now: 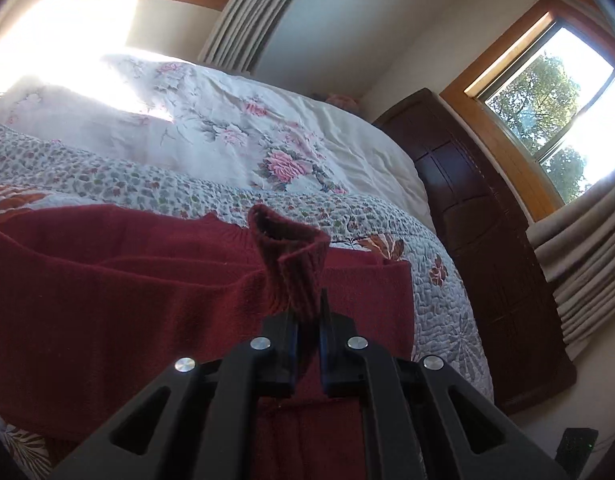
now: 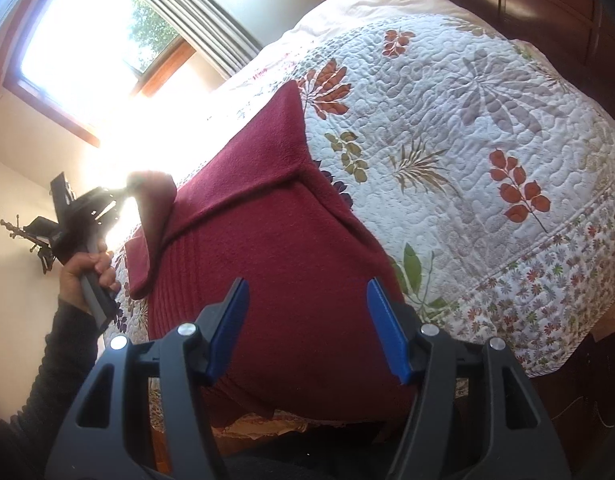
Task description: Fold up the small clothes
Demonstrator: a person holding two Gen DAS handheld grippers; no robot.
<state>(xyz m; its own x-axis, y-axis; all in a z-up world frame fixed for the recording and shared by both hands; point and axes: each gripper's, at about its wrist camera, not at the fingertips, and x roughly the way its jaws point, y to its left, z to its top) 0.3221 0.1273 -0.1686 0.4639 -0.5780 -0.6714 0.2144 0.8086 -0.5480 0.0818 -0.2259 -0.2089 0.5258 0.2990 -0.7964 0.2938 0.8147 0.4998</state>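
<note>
Left claw (image 1: 307,320) pinches one cuff (image 1: 287,256) of one red sweater (image 2: 275,240) on the bed (image 2: 447,120); right claw (image 2: 307,312) gapes released.

A dark red sweater (image 2: 275,232) lies on a white quilt (image 2: 467,128) printed with rust, grey and green leaves.

The left gripper (image 1: 308,312) was clamped on a raised sleeve cuff (image 1: 291,252), its pads nearly together. The right gripper (image 2: 307,312) hovered with its jaws spread wide. At far left, the person's left hand (image 2: 87,272) gripped its handle.
</note>
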